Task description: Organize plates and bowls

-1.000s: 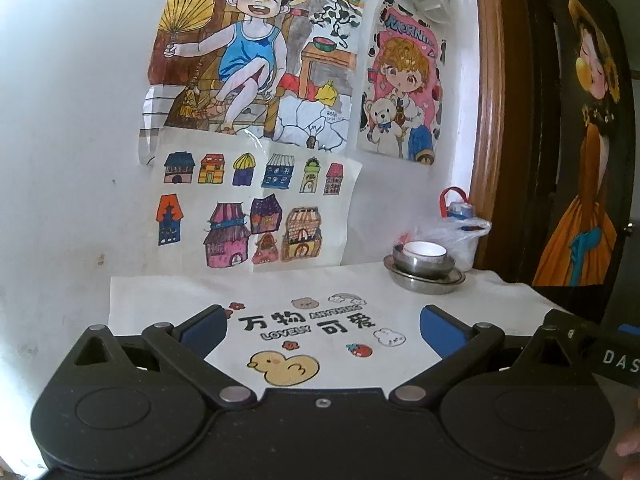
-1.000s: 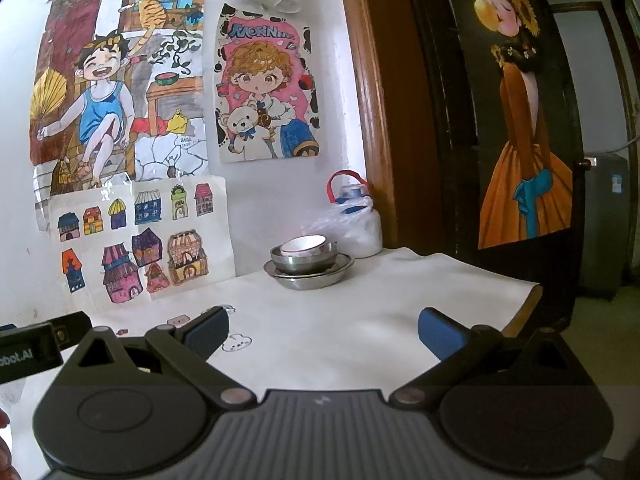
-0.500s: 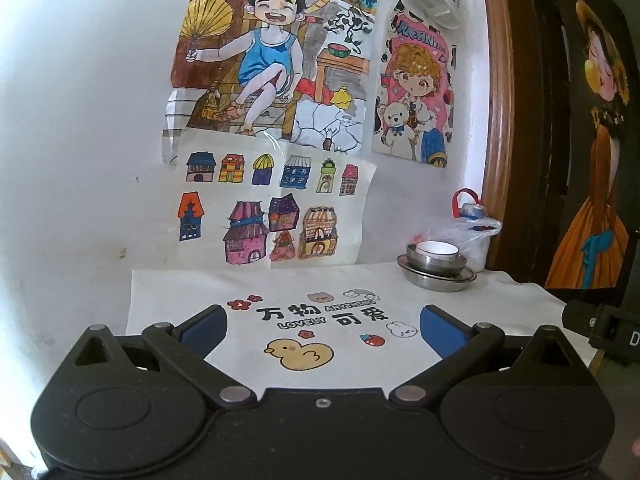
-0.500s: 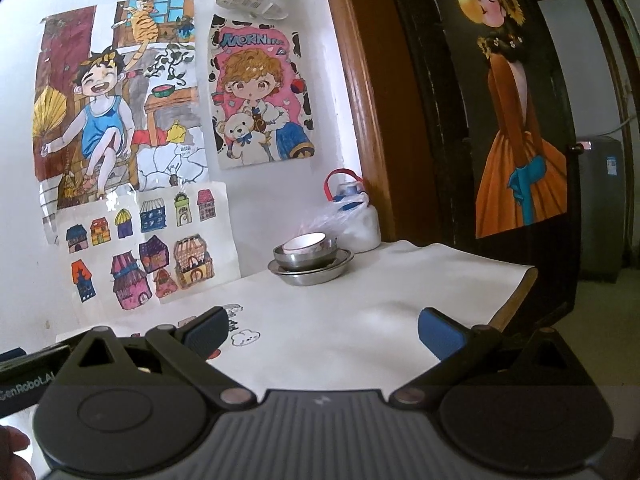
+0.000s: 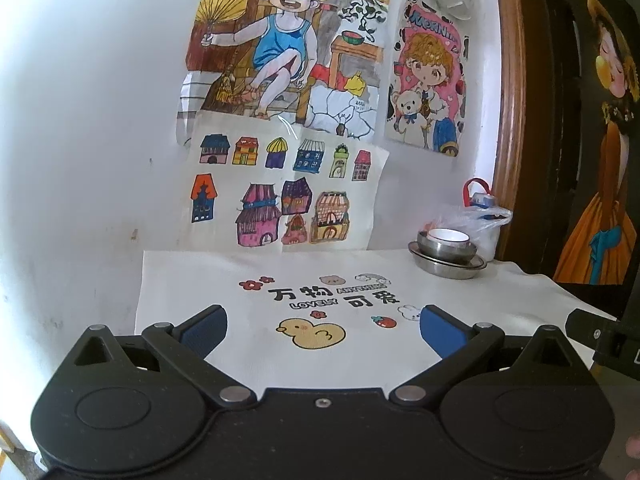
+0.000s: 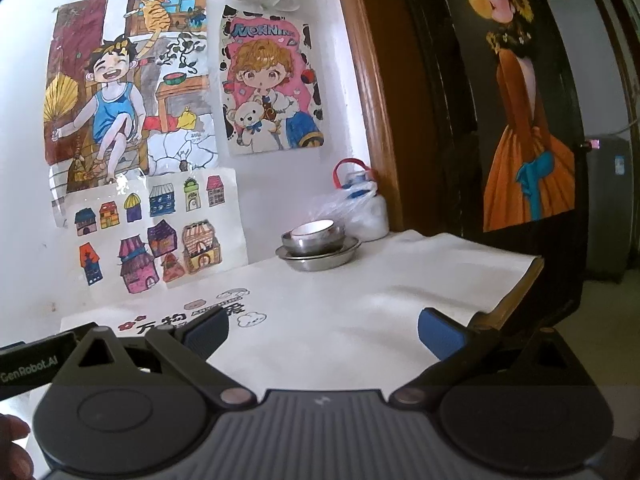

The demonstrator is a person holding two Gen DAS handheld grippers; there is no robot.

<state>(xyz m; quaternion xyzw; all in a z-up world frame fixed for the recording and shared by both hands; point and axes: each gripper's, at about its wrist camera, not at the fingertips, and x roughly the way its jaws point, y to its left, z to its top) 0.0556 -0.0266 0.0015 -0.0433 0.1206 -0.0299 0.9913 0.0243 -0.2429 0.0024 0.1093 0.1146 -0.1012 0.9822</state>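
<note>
Dishes stood nested in one stack at the far corner of the cloth (image 5: 472,300), against the wall: a steel plate (image 5: 447,267) at the bottom, a steel bowl (image 5: 446,246) set in it, and a white bowl (image 5: 447,235) sitting inside that. Just behind the stack stood a white jug (image 5: 486,216) with a red handle, partly wrapped in a clear plastic bag. The left gripper (image 5: 322,322) hung over the near part of the cloth, its jaws spread wide and holding nothing; the printed duck (image 5: 312,332) lay between its blue pads (image 5: 204,326). The stack lay well ahead of those jaws and off to the right of them, beyond the line of the right pad. The right gripper (image 6: 322,330) also had its jaws wide apart and empty, above bare cloth nearer the stack; from its view the plate (image 6: 320,258), steel bowl (image 6: 314,240) and white bowl (image 6: 312,229) sat well ahead, roughly in line with the gap between the pads (image 6: 440,338), touching neither. Coloured drawings (image 5: 288,40) covered the wall to the left of the stack, and a wooden door frame (image 6: 374,92) rose to the right of it, beside the jug (image 6: 366,208). Part of the left gripper's body showed at the left edge of the right view, with a bit of a hand (image 6: 12,446) below it.
</note>
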